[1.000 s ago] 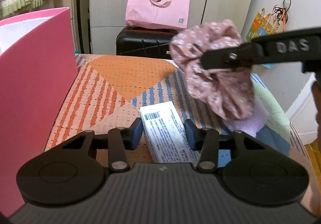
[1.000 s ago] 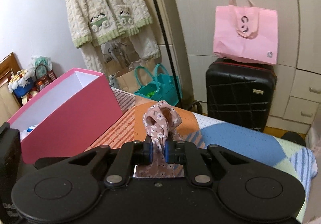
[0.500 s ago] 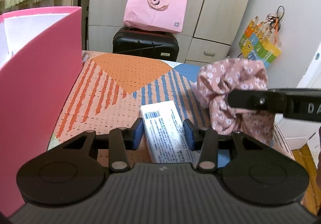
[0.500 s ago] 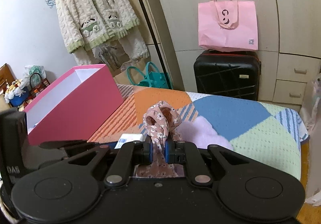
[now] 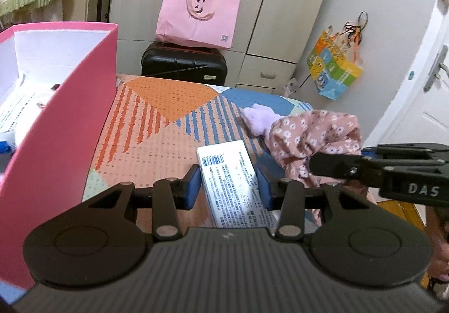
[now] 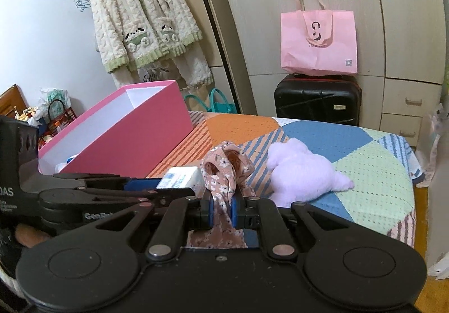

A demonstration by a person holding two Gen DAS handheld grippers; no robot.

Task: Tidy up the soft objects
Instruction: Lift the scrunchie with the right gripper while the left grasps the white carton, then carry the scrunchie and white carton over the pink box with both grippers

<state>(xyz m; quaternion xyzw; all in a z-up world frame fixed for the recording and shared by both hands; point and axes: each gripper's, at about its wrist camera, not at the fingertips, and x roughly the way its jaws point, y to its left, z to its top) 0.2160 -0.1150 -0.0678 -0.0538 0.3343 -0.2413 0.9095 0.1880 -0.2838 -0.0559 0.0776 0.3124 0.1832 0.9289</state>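
My right gripper [image 6: 221, 207] is shut on a pink floral scrunchie [image 6: 226, 169] and holds it low over the quilt; the scrunchie also shows in the left wrist view [image 5: 314, 139], with the right gripper [image 5: 322, 165] at the right. My left gripper [image 5: 228, 186] is open, its jaws on either side of a white printed packet [image 5: 233, 172] that lies on the quilt; whether they touch it I cannot tell. A lilac plush toy [image 6: 303, 172] lies on the quilt beyond the scrunchie. An open pink box [image 5: 70, 127] stands at the left, also seen in the right wrist view [image 6: 126, 133].
The patchwork quilt [image 5: 157, 127] covers the surface. A black suitcase [image 6: 317, 99] with a pink tote bag [image 6: 318, 43] on it stands behind, against the wardrobe. A fluffy cream jacket [image 6: 140, 18] hangs at the back left. The box holds papers and small items.
My right gripper has carried the scrunchie down and to the right, away from the box, to just above the quilt beside the plush. The left gripper stays around the packet.
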